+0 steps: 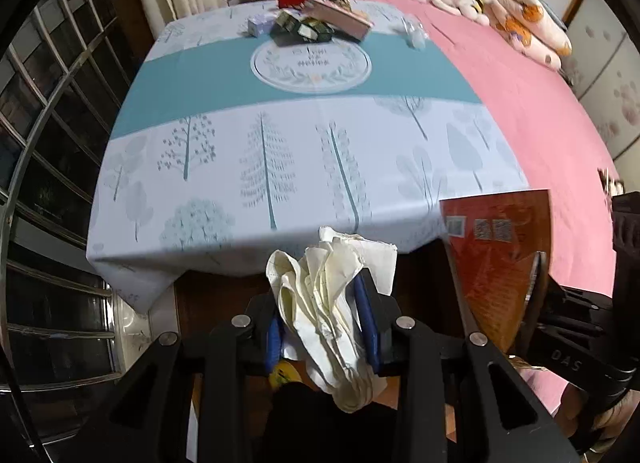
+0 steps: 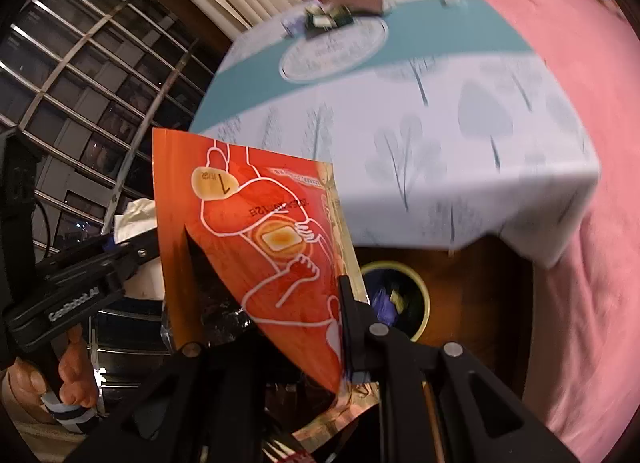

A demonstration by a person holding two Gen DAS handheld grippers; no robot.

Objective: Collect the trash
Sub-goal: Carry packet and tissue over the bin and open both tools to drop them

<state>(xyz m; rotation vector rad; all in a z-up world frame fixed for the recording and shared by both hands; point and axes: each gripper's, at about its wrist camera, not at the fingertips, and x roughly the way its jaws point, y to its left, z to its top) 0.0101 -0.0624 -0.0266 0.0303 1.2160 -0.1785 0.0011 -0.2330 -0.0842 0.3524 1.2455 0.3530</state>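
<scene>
Crumpled white paper (image 1: pixel 336 303), glossy orange packet (image 2: pixel 256 239)

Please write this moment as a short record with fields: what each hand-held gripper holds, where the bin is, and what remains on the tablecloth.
left hand-held gripper: shut on crumpled white paper
right hand-held gripper: shut on orange-red packet, pinched at its lower part
bin: yellow-rimmed, on the dark floor beside the draped table corner, some scraps already inside
tablecloth: tree print with teal band; near part bare
left on table: pile of small boxes and packets at the far edge
bed: pink cover, right of the table
</scene>
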